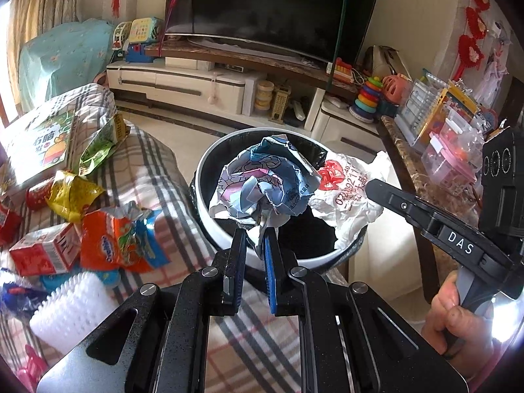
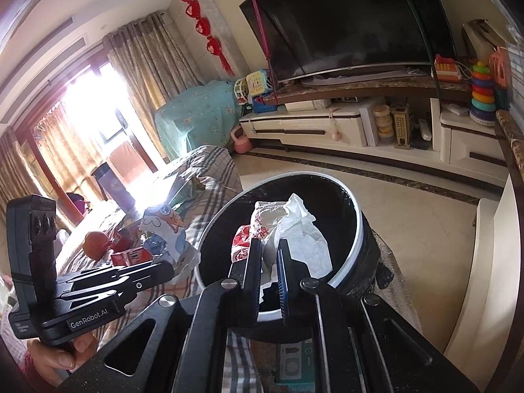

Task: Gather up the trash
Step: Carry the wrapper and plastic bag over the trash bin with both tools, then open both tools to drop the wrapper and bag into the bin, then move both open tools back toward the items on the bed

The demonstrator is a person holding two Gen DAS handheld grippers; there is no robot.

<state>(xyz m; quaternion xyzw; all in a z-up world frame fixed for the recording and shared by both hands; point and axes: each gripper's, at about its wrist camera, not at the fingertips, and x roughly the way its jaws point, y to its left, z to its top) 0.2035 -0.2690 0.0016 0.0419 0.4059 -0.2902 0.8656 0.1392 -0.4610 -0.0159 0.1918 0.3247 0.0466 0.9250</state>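
Left tongs [image 1: 255,229] clenched on crumpled wrapper [image 1: 262,180] | right tongs [image 2: 269,245] gripping white bag [image 2: 294,229], both upright over bin [image 1: 209,163]

Bin [image 1: 229,239] just right of the bed [image 1: 157,170], wrappers [image 1: 121,242] on the bed, television [image 1: 268,3] behind.

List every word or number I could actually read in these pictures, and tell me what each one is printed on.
"DAS": white letters on the right gripper.
"GenRobot.AI": on the side of the left gripper.
Red digits, partly creased, and red characters on the white plastic bag: too crumpled to read.
Large Chinese characters on the picture book: blurred.
Print on the orange snack wrapper and crumpled blue-white wrapper: too small.
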